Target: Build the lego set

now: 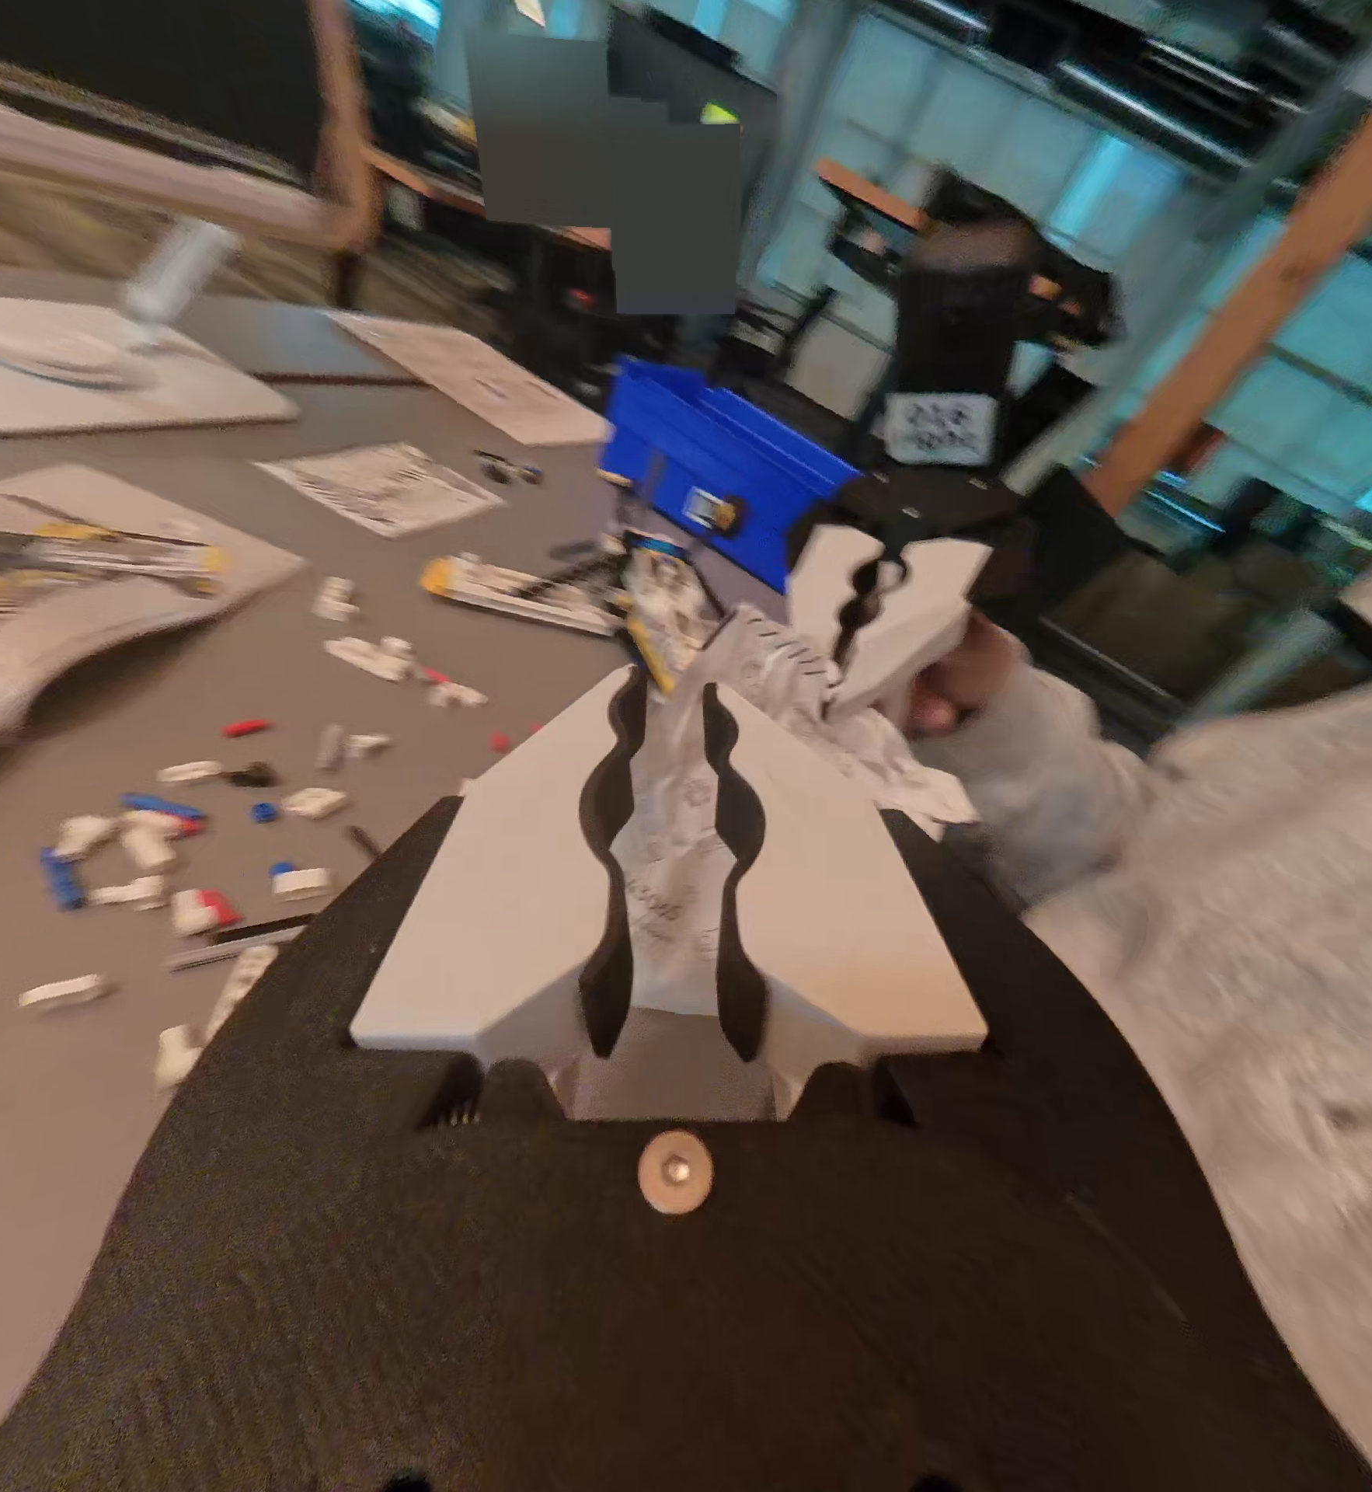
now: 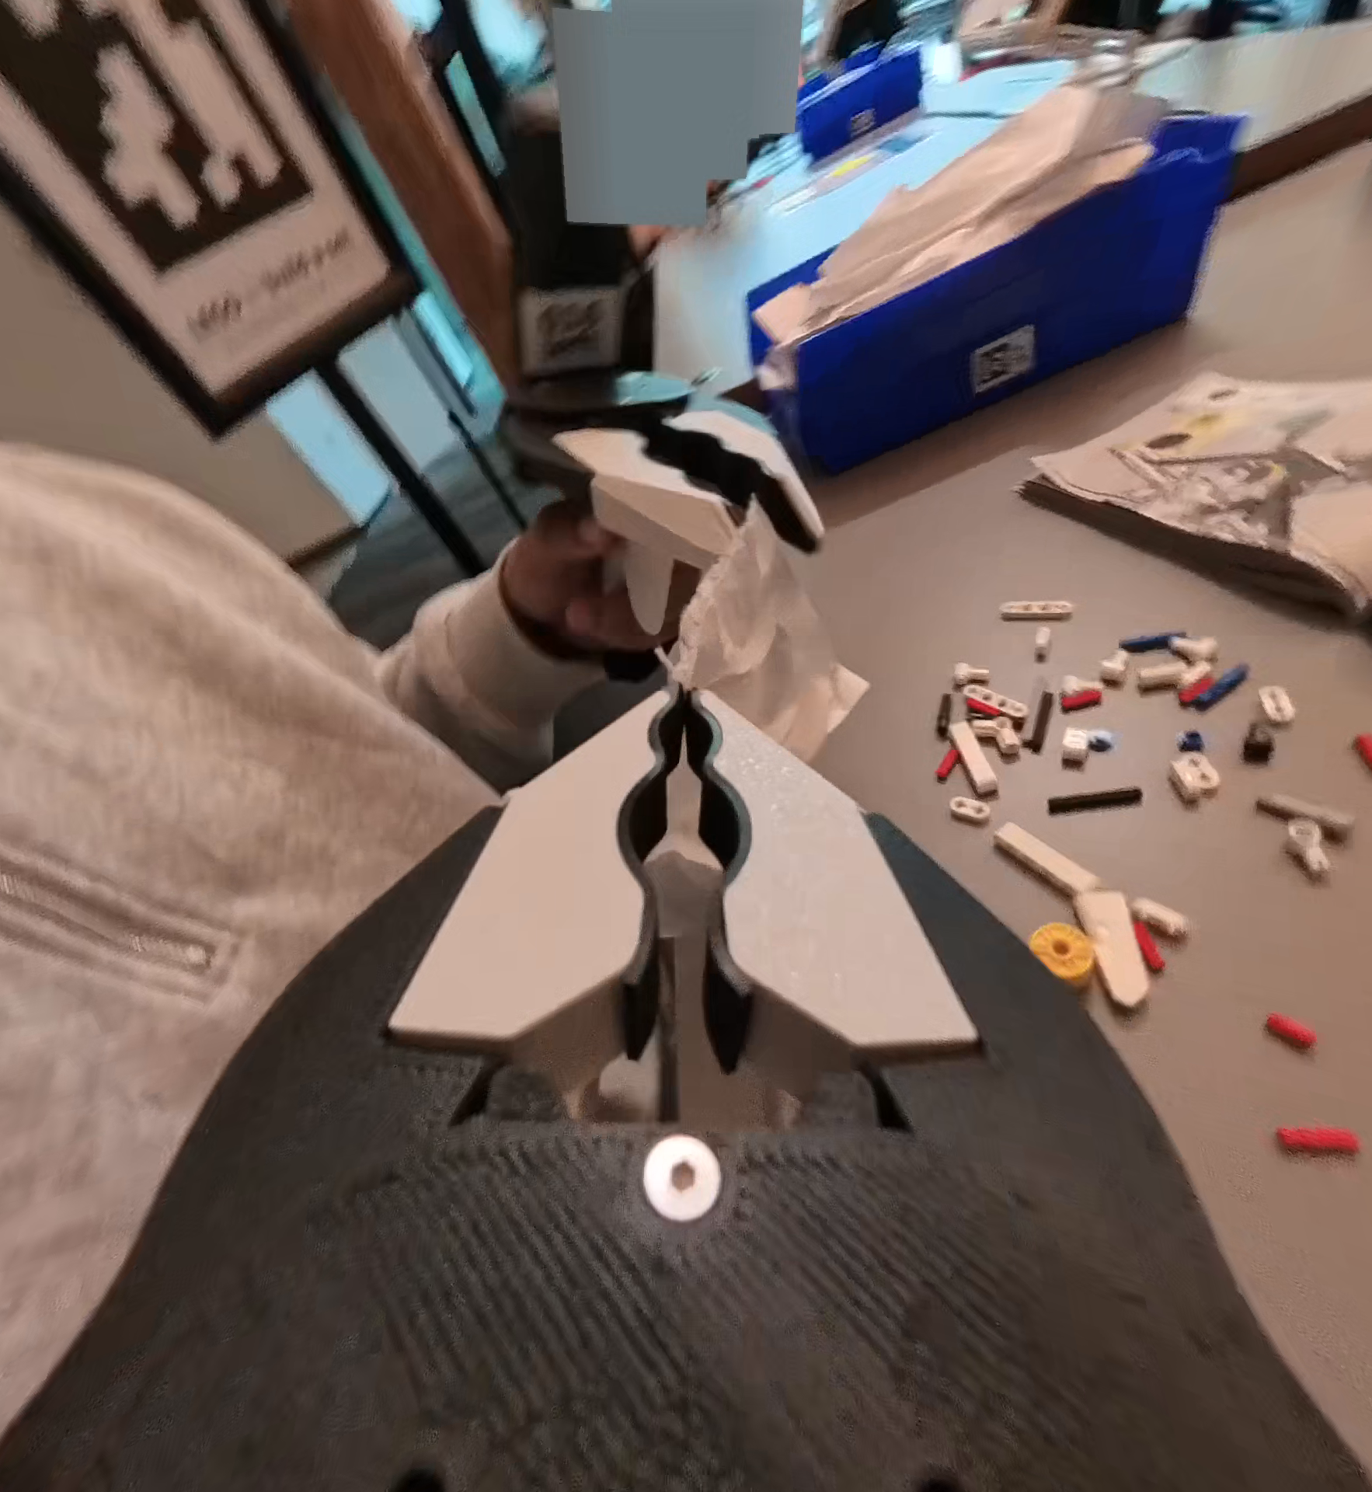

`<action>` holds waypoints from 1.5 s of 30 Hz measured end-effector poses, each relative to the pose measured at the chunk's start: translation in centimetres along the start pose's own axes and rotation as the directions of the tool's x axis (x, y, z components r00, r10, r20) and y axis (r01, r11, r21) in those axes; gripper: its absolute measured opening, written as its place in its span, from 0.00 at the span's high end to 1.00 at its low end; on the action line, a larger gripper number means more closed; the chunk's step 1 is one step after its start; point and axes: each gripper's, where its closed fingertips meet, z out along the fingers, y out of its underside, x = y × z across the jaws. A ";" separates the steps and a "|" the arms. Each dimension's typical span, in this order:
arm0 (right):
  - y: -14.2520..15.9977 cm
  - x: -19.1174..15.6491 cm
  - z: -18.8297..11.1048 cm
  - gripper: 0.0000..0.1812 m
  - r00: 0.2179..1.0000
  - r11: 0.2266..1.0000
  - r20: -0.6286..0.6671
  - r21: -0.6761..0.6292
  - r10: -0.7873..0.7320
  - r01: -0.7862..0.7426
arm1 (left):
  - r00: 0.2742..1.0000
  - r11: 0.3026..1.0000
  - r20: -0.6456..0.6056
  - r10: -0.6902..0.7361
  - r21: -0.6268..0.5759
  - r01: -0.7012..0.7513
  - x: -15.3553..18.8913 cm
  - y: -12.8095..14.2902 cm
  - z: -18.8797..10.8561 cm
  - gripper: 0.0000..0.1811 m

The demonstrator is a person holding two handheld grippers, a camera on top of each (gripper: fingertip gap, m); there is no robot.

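A crumpled white paper bag is held in the air between both grippers. My left gripper is shut on the bag, which fills the gap between its fingers. My right gripper is shut on a torn edge of the same bag. The right gripper shows in the left wrist view at the bag's far side. The left gripper shows in the right wrist view with the bag hanging from it. Several loose white, red, blue and black lego pieces lie on the grey table.
An open instruction booklet lies at the left, also seen in the right wrist view. A blue bin with paper in it stands at the back. A partly built white strip lies near it. A yellow wheel lies among pieces. A grey sleeve is close by. Spacing between my two grippers at the tips: around 4 cm.
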 end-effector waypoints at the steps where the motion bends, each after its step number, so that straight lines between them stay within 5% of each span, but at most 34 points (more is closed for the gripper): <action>1: -0.5 0.6 -0.3 1.00 0.997 0.997 -0.032 0.039 0.065 -0.064 | 0.997 0.999 0.081 0.013 0.036 -0.016 -0.9 -0.6 -0.3 0.90; 4: -1.6 1.7 -1.2 1.00 0.983 0.979 -0.104 0.154 0.150 -0.133 | 0.986 0.994 0.150 0.066 0.080 -0.078 -0.5 -1.5 -1.0 0.87; 8: -1.5 2.3 -0.9 1.00 0.968 0.978 -0.222 0.198 0.113 -0.069 | 1.000 1.000 -0.001 -0.009 0.005 0.009 3.1 0.4 0.5 0.87; 13: -0.2 2.6 0.8 1.00 0.893 0.985 -0.437 0.075 -0.105 0.153 | 0.974 0.974 -0.025 -0.224 0.028 0.225 2.5 1.0 1.6 0.82; 16: 0.2 2.3 1.5 1.00 0.827 0.965 -0.509 -0.022 -0.236 0.262 | 0.943 0.942 -0.062 -0.327 0.053 0.330 2.1 0.9 1.4 0.90; 18: 0.1 1.8 1.7 1.00 0.812 0.954 -0.514 -0.040 -0.275 0.298 | 0.934 0.933 -0.059 -0.352 0.065 0.355 1.7 1.0 1.1 0.99; 34: -1.1 1.1 -0.1 1.00 0.947 0.968 -0.321 0.238 -0.003 0.084 | 0.935 0.941 -0.123 -0.332 0.025 0.338 2.4 1.7 0.4 1.00; 39: -0.7 1.5 -0.5 1.00 0.935 0.979 -0.354 0.182 -0.018 0.088 | 0.934 0.939 -0.124 -0.335 0.032 0.341 2.5 1.7 0.3 1.00; 42: -0.6 0.1 0.5 0.86 0.955 0.982 -0.295 0.173 -0.022 0.076 | 0.935 0.941 -0.127 -0.332 0.031 0.338 2.6 1.6 0.4 1.00; 45: 0.0 0.8 1.1 0.85 0.935 0.987 -0.352 0.131 -0.037 0.088 | 0.933 0.943 -0.158 -0.325 0.024 0.332 3.3 1.5 0.6 1.00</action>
